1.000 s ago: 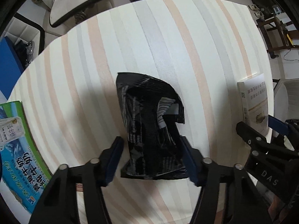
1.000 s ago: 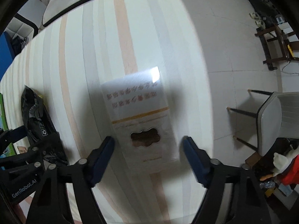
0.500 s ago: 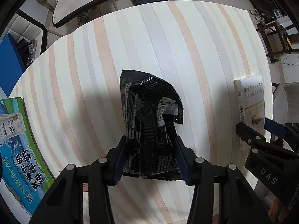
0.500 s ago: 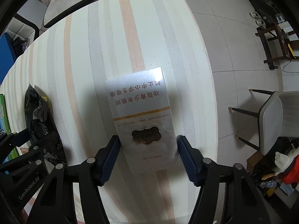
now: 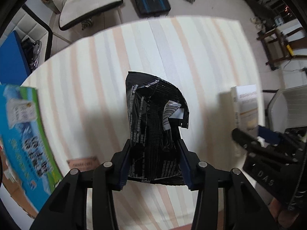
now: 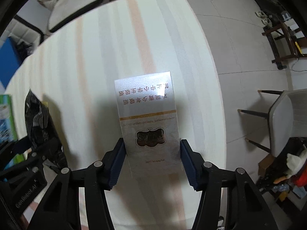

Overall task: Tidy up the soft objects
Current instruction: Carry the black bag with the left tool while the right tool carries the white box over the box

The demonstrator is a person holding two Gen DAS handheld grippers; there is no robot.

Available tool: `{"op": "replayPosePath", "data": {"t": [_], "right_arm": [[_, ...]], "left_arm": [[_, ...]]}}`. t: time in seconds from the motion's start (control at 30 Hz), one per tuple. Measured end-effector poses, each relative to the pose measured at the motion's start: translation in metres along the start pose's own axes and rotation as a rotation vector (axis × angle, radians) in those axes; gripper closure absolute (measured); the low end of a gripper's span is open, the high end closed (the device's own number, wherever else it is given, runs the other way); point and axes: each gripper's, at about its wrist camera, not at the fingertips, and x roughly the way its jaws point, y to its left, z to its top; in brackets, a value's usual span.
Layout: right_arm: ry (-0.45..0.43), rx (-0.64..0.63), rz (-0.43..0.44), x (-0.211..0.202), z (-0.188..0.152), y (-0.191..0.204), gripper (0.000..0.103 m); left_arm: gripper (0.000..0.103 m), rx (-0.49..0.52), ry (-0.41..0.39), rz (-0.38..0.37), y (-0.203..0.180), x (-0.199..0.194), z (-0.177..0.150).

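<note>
Left wrist: left tool (image 5: 154,161) closing on black pouch (image 5: 153,126) at 6 o'clock | right tool (image 6: 151,164) closing on white carton (image 6: 147,115) | risk: slick, crumpling pouch slips out

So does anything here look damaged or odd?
Yes, the black bag between the left gripper's closing jaws is crumpled, and one upper corner is folded over, showing a white patch. The white box in the right gripper, also closing, looks intact and straight.
</note>
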Motion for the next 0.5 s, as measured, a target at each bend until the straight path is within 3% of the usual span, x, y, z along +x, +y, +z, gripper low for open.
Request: {"op": "replayPosePath", "data": {"t": [0.23, 0.5], "right_arm": [[-0.093, -0.044, 0.111, -0.065, -0.061, 0.036, 0.044], [-0.167, -0.133, 0.262, -0.134, -0.138, 0.147, 0.044]], "left_arm": [[0.061, -0.025, -0.135, -0.102, 0.042, -0.087, -0.064], [0.061, -0.09, -0.215, -0.084, 0.167, -0.156, -0.132]]}}
